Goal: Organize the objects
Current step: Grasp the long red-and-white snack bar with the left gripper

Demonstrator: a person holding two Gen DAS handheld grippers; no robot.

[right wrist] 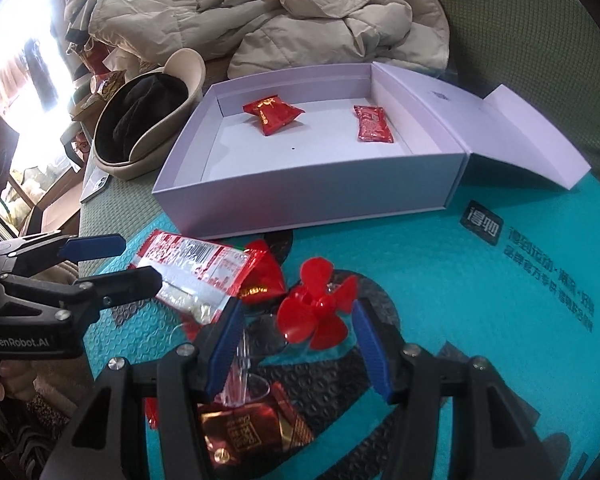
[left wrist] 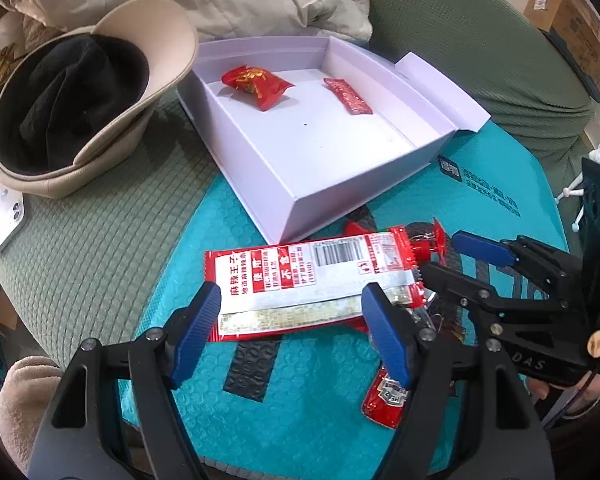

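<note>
A long red and white snack packet lies on the teal bubble mailer. My left gripper hovers over its near edge, open, one blue fingertip at each end, neither pressing on it. A red propeller lies between the spread fingers of my right gripper, which is open too and grips nothing. The white box behind holds a red candy and a red sachet. A ketchup sachet lies under my left gripper's right finger. The right gripper shows at the packet's right end.
A beige hat with black lining and a white phone sit left of the box on a green cushion. A beige jacket is heaped behind. A dark red packet and a clear plastic piece lie under the right gripper.
</note>
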